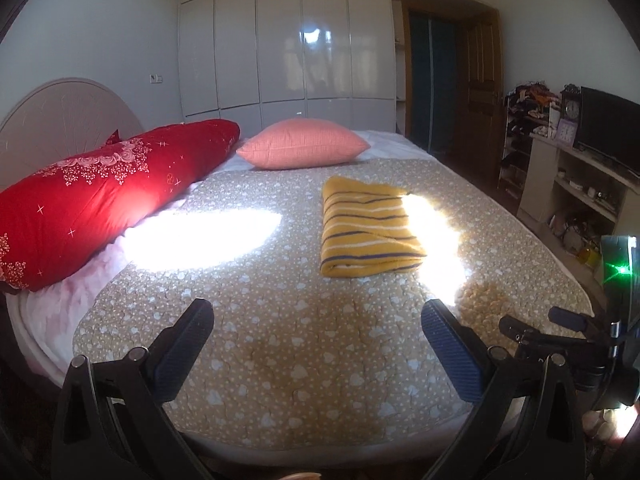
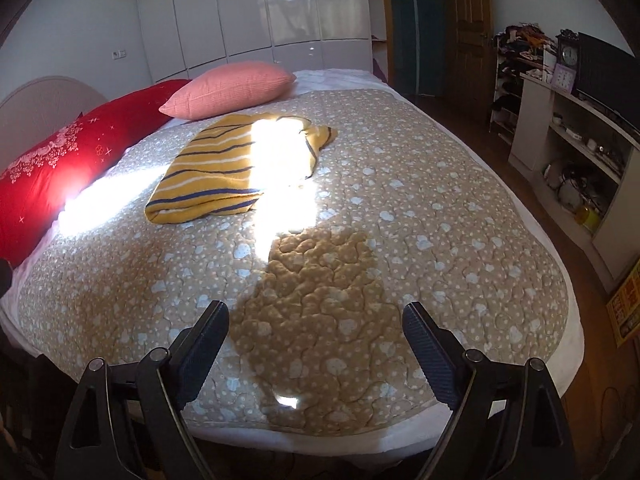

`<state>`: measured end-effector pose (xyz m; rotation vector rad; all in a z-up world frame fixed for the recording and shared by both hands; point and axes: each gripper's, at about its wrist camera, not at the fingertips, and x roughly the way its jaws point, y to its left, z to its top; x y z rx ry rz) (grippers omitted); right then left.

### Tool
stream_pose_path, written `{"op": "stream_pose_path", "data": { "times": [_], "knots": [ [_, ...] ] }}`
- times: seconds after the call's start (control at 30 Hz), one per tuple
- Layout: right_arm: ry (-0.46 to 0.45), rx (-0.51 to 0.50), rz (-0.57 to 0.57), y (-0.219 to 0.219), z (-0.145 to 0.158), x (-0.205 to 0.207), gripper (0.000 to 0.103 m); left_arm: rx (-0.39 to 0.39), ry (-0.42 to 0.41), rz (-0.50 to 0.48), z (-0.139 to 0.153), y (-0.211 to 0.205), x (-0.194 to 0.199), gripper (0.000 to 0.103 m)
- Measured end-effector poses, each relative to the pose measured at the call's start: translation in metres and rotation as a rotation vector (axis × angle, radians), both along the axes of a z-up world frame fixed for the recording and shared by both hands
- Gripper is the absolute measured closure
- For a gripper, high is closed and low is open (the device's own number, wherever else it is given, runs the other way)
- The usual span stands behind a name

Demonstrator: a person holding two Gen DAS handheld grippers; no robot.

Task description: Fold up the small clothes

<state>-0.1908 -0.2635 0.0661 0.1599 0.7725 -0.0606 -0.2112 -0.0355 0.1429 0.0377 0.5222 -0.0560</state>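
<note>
Both claws stand apart and empty: in the left wrist view the left claw (image 1: 318,314) hangs over the near edge of the beige heart-patterned quilted bed (image 1: 280,380), with the mustard-yellow striped knit garment (image 1: 370,228) lying folded in a block well ahead, beside a sun patch. In the right wrist view the right claw (image 2: 316,318) likewise holds nothing, and the garment (image 2: 216,172) lies far off near the pink pillow (image 2: 232,88), one loose part trailing to its right. The fold looks nearly finished; the next move would call for reaching forward to tuck that loose part.

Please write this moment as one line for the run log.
garment: yellow striped top folded on bed, sleeve end loose | left gripper: open, empty | right gripper: open, empty | contact: none
</note>
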Motion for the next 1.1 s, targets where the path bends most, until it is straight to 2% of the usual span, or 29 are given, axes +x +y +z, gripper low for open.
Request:
{"op": "stream_pose_path", "data": {
  "times": [0.07, 0.23, 0.63, 0.8, 1.1],
  "knots": [
    [0.005, 0.006, -0.006, 0.000, -0.001, -0.002, 0.011, 0.003, 0.003, -0.005, 0.001, 0.001, 0.002, 0.000],
    [0.009, -0.024, 0.034, 0.015, -0.004, -0.003, 0.011, 0.075, 0.039, 0.024, -0.009, -0.003, 0.010, 0.000],
    [0.071, -0.011, 0.082, 0.034, -0.018, 0.001, 0.010, 0.103, 0.175, 0.024, -0.036, -0.001, 0.024, 0.000],
    [0.094, 0.002, 0.095, 0.039, -0.024, 0.001, 0.010, 0.130, 0.188, 0.027, -0.041, -0.003, 0.025, 0.000],
    [0.108, 0.034, 0.059, 0.030, -0.028, 0.001, 0.010, 0.115, 0.223, 0.020, -0.046, -0.001, 0.028, 0.000]
  ]
}}
